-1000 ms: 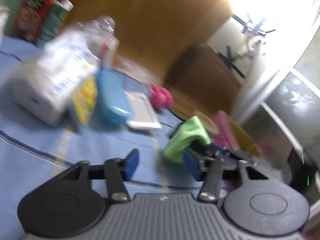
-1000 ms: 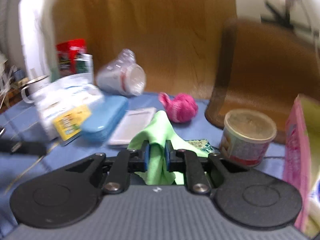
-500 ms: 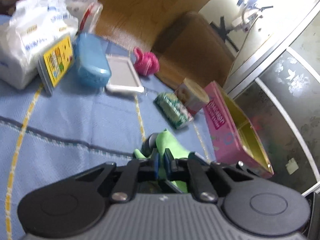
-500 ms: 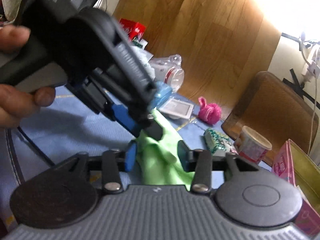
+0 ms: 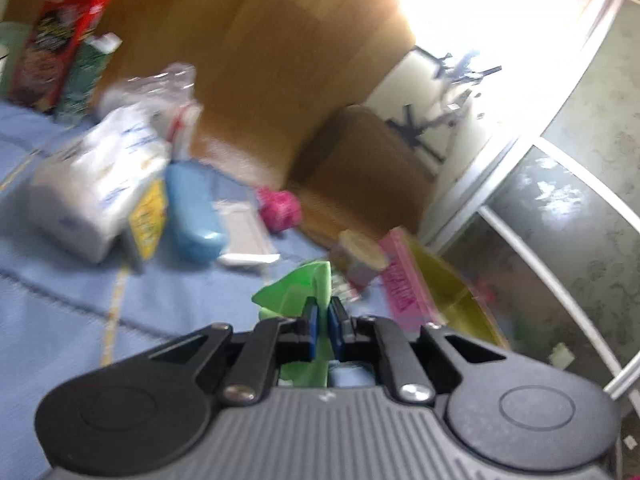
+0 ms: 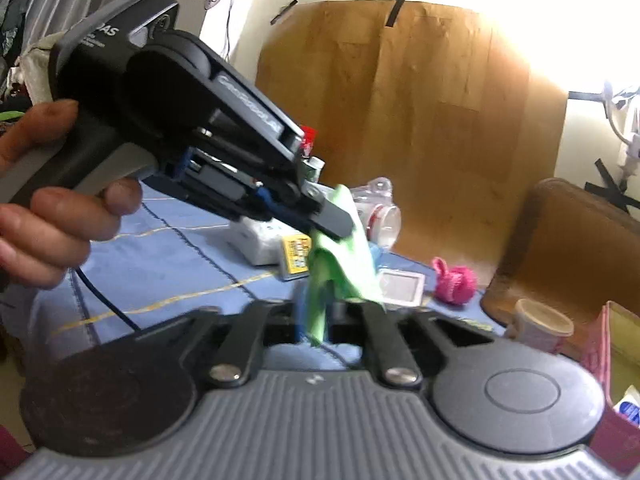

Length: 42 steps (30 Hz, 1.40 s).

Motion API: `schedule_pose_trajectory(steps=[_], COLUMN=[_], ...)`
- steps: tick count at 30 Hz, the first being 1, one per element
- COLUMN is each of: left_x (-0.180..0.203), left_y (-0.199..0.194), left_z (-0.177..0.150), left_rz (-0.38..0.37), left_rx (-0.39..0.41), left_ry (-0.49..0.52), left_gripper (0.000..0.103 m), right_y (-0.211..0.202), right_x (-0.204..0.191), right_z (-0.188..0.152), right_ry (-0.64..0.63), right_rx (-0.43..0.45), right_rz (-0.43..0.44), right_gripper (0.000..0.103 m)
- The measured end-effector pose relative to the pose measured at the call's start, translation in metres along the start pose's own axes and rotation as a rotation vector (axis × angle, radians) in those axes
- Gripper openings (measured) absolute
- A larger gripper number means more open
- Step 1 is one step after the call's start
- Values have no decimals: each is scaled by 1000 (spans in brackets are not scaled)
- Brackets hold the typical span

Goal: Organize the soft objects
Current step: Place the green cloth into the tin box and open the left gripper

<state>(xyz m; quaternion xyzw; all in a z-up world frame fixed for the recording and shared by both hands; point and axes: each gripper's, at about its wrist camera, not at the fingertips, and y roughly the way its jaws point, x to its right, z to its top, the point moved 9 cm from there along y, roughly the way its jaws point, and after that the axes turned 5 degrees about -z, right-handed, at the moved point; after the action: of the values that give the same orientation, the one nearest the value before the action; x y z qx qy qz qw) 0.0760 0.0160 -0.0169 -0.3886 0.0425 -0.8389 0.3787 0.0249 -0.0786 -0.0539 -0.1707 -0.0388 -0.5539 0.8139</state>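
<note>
A: Where is the green cloth (image 5: 298, 296)?

B: In the air above the worktop (image 5: 60, 320), which carries a blue cover. The left gripper (image 5: 323, 326) has its blue-padded fingers (image 5: 310, 330) clamped on a fold of it, and the cloth hangs down from there.

A: And the right gripper (image 6: 318, 320)?

B: The lower end of the cloth drops between its fingers. The view is blurred there, so I cannot tell whether they pinch it or stand slightly apart.

A: What lies on the worktop?

B: Toward the far edge, a white tissue pack (image 5: 96, 188), a yellow card (image 5: 149, 220) leaning on it, a blue case (image 5: 192, 208) just beside that, then a white tray (image 5: 248, 236) and a pink knitted toy (image 5: 280, 208). A paper cup (image 6: 540, 326) stands near the right edge, beside a pink box (image 5: 404, 284).

A: And the hand?

B: The person's left hand (image 6: 52, 200) grips the handle of the left gripper.
</note>
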Motion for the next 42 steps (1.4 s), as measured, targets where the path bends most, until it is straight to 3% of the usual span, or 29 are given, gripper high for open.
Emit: schedule_pose_trajectory(steps=[1, 2, 4, 8, 12, 13, 14, 15, 16, 17, 22, 27, 34, 36, 40, 42], left_x=[-6, -14, -28, -51, -59, -57, -52, -45, -39, -30, 29, 107, 194, 211, 225, 220], left_y=[1, 3, 6, 14, 17, 17, 18, 19, 20, 24, 56, 115, 212, 237, 275, 281], left_z=[-2, -8, -18, -34, -44, -44, -43, -41, -40, -37, -19, -7, -25, -36, -44, -40], left_rz=[18, 37, 53, 119, 125, 114, 99, 97, 100, 93, -11, -133, -277, -274, -169, -110], left_rx=[-10, -26, -53, -92, -115, -119, -116, -117, -120, -125, -155, -188, -307, -332, -323, -291], left_ry=[-9, -28, -69, -124, -142, -138, -128, -106, -82, -56, 50, 202, 285, 319, 381, 382], left_gripper=[7, 7, 7, 10, 11, 11, 11, 11, 11, 11, 11, 11, 11, 13, 51, 53], right_y=[2, 7, 19, 42, 63, 68, 71, 71, 68, 65, 34, -2, -49, -60, -63, -62], right_x=[-1, 0, -3, -18, -22, -19, -16, -15, -14, -11, 26, 104, 205, 230, 273, 300], right_z=[-2, -4, -12, -30, -41, -39, -36, -35, -33, -32, -21, -12, -32, -45, -68, -78], right_ry=[3, 9, 15, 29, 101, 128, 134, 128, 152, 177, 159, 225, 317, 341, 395, 434], right_rx=[-6, -25, -96, -238, -332, -340, -335, -326, -325, -316, -201, -114, -102, -122, -183, -222], right_rz=[-3, -4, 34, 129, 183, 194, 189, 191, 212, 210, 61, -140, -409, -482, -585, -646], right_gripper=[52, 54, 69, 74, 74, 73, 64, 34, 21, 20, 17, 17, 17, 17, 19, 28])
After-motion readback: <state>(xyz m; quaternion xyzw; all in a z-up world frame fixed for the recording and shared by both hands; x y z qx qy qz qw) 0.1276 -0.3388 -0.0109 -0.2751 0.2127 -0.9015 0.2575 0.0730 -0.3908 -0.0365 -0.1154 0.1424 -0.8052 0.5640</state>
